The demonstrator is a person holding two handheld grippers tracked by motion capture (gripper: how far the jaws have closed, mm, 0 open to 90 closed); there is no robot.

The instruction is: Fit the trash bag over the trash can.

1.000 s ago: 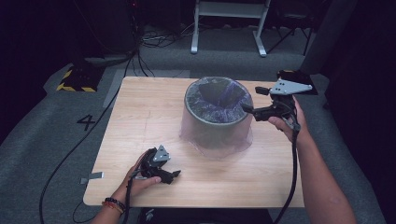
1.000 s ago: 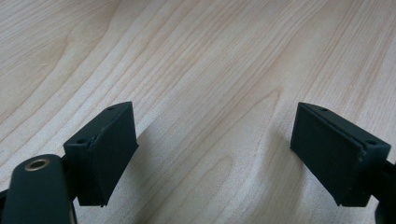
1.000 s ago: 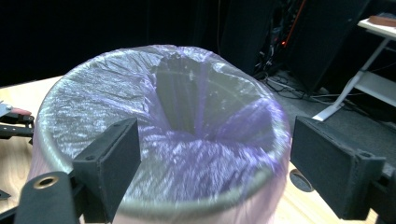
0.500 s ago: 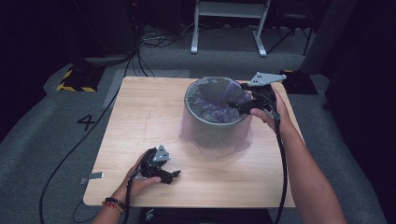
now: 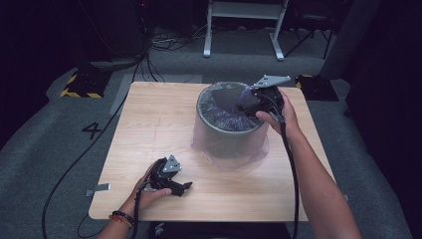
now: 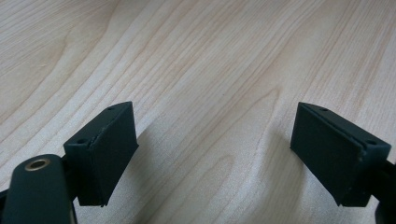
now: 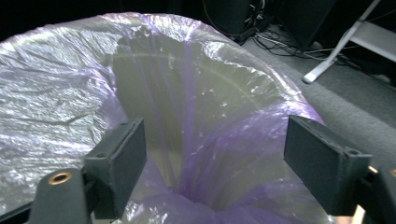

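Grey bin (image 5: 226,130), lined with a thin purple bag (image 7: 196,140), stands right of centre on the surface (image 5: 149,124). The right tool (image 5: 245,105), released and empty, hovers over the rim's right side. The left tool (image 6: 215,154) rests released on the wood. Clenching on the slack film could tear it or drag the bin, apparently unsteadied.

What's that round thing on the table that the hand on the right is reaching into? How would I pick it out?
Start at the pale wooden table and look to its far right part. There stands a round grey bin lined with a thin purple plastic bag that folds over its rim and hangs loose down the outside. It is the one tall thing on the table, and the right gripper hangs open over its mouth.
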